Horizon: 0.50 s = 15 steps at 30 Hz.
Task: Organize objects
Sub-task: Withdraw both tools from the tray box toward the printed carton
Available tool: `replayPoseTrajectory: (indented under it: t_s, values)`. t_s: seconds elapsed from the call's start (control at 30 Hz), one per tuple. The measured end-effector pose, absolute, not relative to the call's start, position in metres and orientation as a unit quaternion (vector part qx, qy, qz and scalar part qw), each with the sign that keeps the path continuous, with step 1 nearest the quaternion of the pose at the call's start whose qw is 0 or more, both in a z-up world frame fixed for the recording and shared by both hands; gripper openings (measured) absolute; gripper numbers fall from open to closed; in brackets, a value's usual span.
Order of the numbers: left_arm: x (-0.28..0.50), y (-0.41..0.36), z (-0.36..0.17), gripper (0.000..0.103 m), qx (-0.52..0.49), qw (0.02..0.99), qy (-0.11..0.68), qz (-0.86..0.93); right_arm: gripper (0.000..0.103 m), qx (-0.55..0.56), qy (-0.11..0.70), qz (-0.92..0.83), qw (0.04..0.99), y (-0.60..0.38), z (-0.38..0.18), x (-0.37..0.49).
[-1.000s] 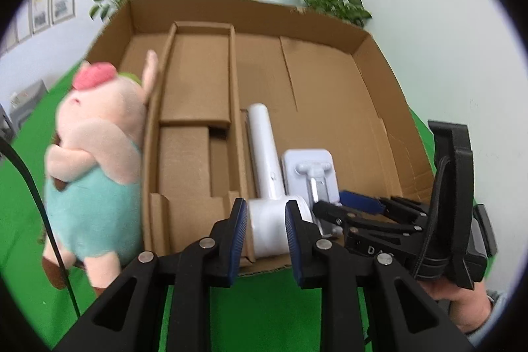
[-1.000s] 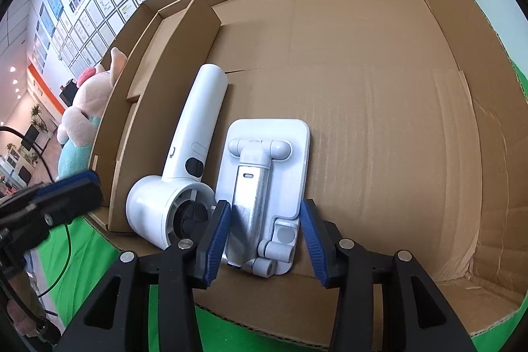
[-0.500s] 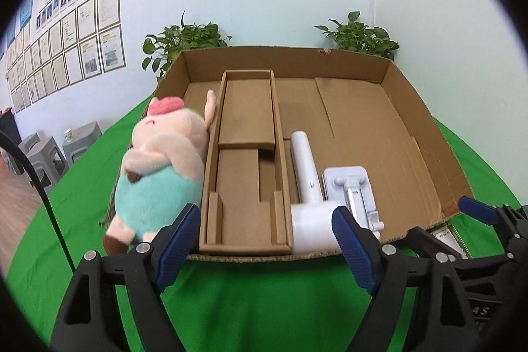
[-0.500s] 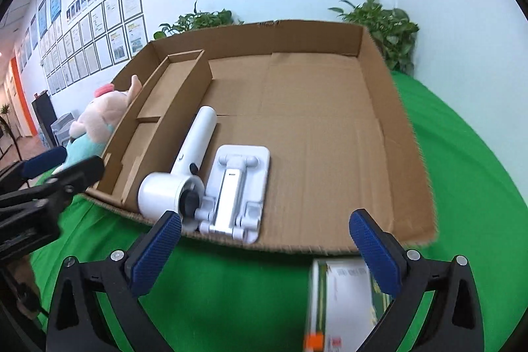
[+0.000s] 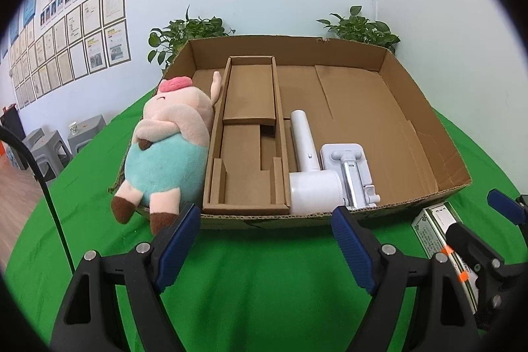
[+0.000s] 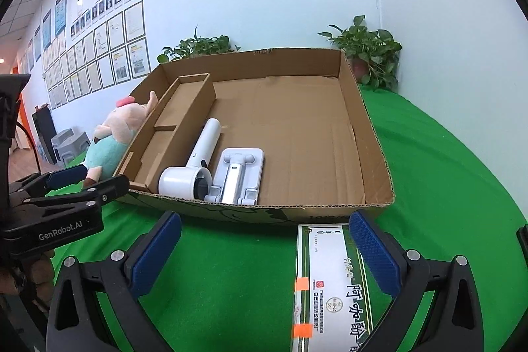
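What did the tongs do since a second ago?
Both tongs, left and right, let go, opened wide and pulled back from the cardboard box. The hair dryer, phone stand and plush pig stayed put.

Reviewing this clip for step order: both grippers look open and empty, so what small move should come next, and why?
Probably lower the right gripper onto the green-and-white box and close. It lies on the green cloth outside the cardboard box, partly between the open jaws, while the hair dryer and phone stand are already inside.
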<state>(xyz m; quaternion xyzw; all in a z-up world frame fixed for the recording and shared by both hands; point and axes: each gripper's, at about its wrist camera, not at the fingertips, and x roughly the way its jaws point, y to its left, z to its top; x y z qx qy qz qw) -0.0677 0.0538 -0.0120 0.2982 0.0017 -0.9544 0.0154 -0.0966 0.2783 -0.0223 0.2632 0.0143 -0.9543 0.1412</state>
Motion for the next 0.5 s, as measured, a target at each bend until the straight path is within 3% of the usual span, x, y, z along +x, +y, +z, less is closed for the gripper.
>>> replayPoseTrajectory:
  t_s: [0.03,0.1,0.17,0.2,0.23,0.3,0.33,0.37,0.4,0.43,0.5]
  values:
    - [-0.066,0.054,-0.012,0.081,0.295,0.016,0.001,-0.955,0.102,0.263,0.019,-0.954,0.145,0.277,-0.023,-0.094]
    - [-0.061,0.057,-0.011,0.070,0.288,0.017,-0.009,-0.958,0.098,0.261,0.025,-0.953,0.152,0.276,-0.024,-0.088]
    - [-0.059,0.060,-0.012,0.019,0.293,0.010,-0.019,-0.956,0.078,0.263,0.029,-0.952,0.156,0.276,-0.025,-0.082]
    - [-0.060,0.061,-0.013,0.013,0.303,0.006,-0.024,-0.953,0.061,0.265,0.033,-0.951,0.155,0.275,-0.025,-0.081]
    - [-0.060,0.061,-0.014,0.013,0.308,0.006,-0.024,-0.951,0.056,0.267,0.038,-0.951,0.153,0.274,-0.026,-0.080]
    - [-0.058,0.059,-0.015,0.013,0.306,0.015,-0.016,-0.952,0.058,0.272,0.039,-0.947,0.165,0.273,-0.029,-0.079]
    - [-0.057,0.058,-0.014,0.023,0.304,0.014,-0.009,-0.952,0.067,0.278,0.039,-0.944,0.174,0.274,-0.030,-0.079]
    - [-0.056,0.056,-0.014,0.054,0.307,0.013,0.000,-0.951,0.076,0.285,0.041,-0.941,0.179,0.274,-0.031,-0.078]
    - [-0.056,0.054,-0.013,0.074,0.309,0.011,0.008,-0.951,0.099,0.287,0.042,-0.940,0.181,0.274,-0.031,-0.076]
    - [-0.054,0.052,-0.012,0.095,0.303,0.009,0.023,-0.953,0.103,0.283,0.043,-0.941,0.182,0.275,-0.032,-0.074]
    - [-0.050,0.049,-0.010,0.095,0.294,-0.002,0.043,-0.955,0.103,0.288,0.052,-0.939,0.180,0.278,-0.036,-0.070]
